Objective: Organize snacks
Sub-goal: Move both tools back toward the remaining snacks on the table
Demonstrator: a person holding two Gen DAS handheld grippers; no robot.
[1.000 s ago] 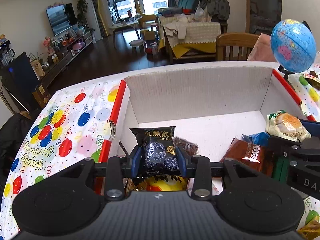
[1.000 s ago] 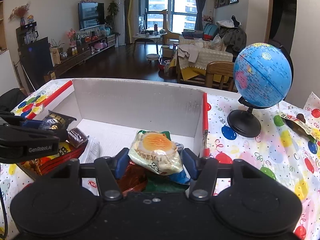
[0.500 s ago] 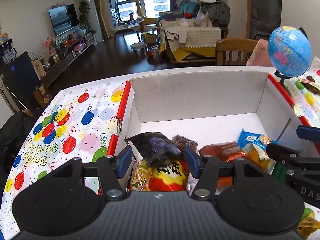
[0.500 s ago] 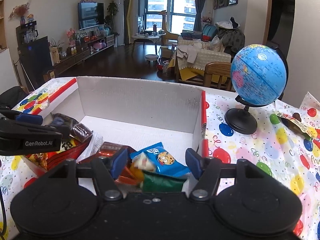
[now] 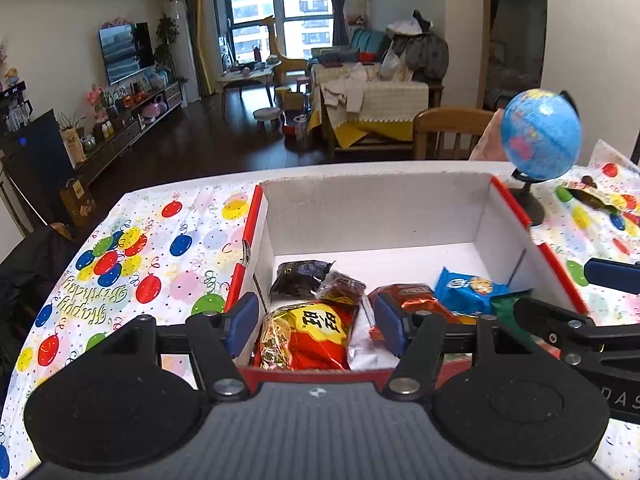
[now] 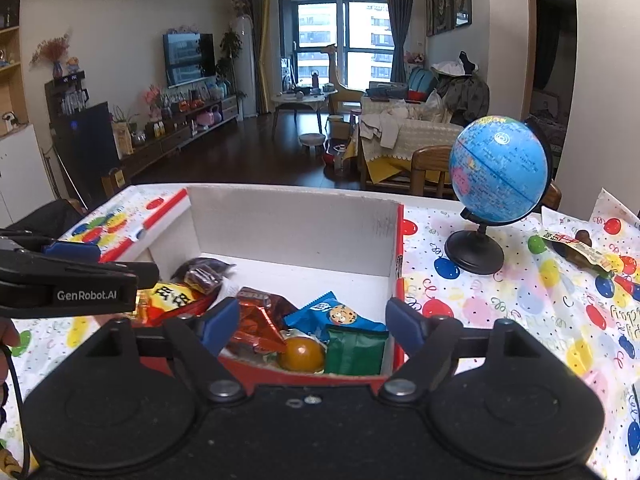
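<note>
A white cardboard box with red edges (image 5: pixel 376 208) (image 6: pixel 296 224) holds several snack packs. In the left wrist view a black pack (image 5: pixel 300 278), a small brown pack (image 5: pixel 344 287), a red and gold bag (image 5: pixel 308 334), a red-orange pack (image 5: pixel 416 298) and a blue cookie pack (image 5: pixel 468 288) lie inside. My left gripper (image 5: pixel 316 322) is open and empty above the box's near edge. My right gripper (image 6: pixel 312 322) is open and empty, above the blue cookie pack (image 6: pixel 336 314), a green pack (image 6: pixel 354 350) and a yolk-picture pack (image 6: pixel 301 354).
A blue globe (image 6: pixel 496 170) on a black stand sits right of the box. A loose snack wrapper (image 6: pixel 576 250) lies at the far right on the balloon-print tablecloth (image 5: pixel 132 272). A wooden chair (image 5: pixel 448 132) stands behind the table.
Both grippers opened and pulled back. The left let the black pack drop into the box; the right let the yolk-picture pack drop among the packs at the box's right.
</note>
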